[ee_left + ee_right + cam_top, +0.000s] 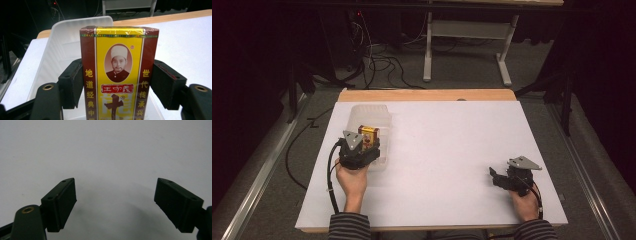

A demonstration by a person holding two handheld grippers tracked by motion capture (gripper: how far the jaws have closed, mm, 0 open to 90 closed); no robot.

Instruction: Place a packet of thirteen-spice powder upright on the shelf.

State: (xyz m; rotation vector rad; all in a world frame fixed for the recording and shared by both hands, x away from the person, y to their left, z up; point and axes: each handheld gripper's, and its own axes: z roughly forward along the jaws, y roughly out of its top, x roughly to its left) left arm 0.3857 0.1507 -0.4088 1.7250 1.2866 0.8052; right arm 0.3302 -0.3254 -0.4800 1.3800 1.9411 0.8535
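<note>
We see a white table (447, 150). Near its left edge, our left gripper (116, 82) clamps both pads against the sides of an upright red and yellow box (118, 72), held over a clear plastic container (367, 117) that lies toward the far left corner. Near the right front corner, our right gripper (115, 202) rests over bare tabletop, its jaws spread wide with nothing between them.

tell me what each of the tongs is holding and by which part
The left tongs clamp a red and yellow box upright by its two narrow red sides, over the clear plastic tray. The right tongs stand open, holding nothing.
</note>
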